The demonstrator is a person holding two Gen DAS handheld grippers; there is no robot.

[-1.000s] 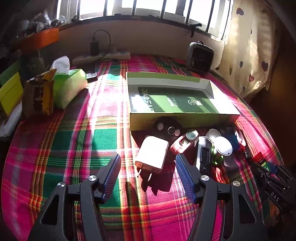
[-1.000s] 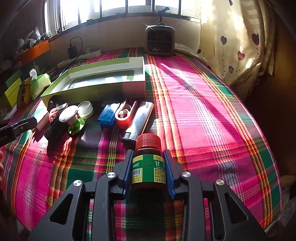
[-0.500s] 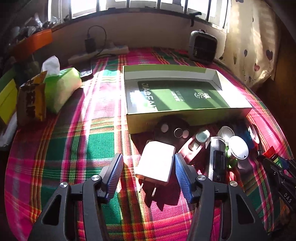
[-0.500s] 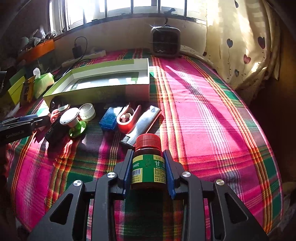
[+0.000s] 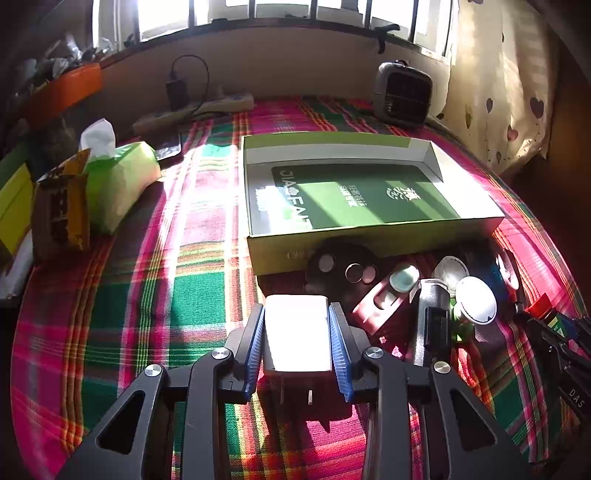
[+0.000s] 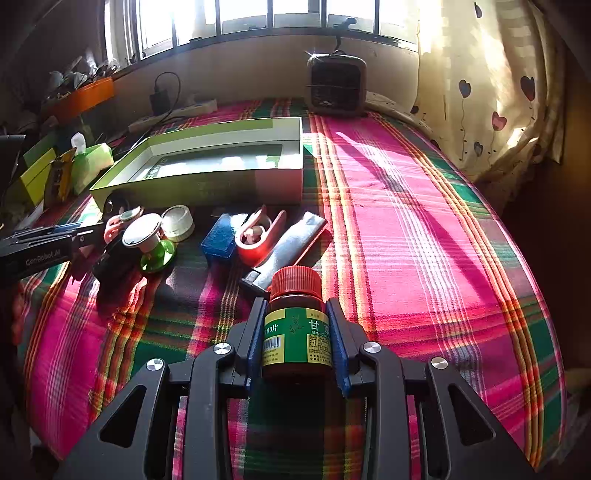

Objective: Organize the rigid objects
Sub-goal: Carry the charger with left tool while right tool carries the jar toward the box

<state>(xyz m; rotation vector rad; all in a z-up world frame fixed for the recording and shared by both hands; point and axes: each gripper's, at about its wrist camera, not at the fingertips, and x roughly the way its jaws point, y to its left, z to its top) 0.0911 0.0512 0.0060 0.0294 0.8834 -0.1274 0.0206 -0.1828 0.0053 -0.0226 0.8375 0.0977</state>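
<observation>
Harsh window (image 5: 280, 14) backlight, striped shadows, glare patches, dark fisheye corners

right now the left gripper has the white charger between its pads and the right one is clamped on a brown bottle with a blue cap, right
Not quite: the cap is red, not blue, as the right wrist view shows. The right gripper is clamped on the brown bottle; the left gripper is closing with the white charger between its pads.

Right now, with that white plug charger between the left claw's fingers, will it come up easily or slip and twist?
The white charger looks like a stiff plastic block, so it probably won't bend. Its flat sides sit between the closing left gripper's ribbed blue pads, which should resist slipping. It seems small and likely light; the metal prongs poking from its near end could catch the tablecloth.
</observation>
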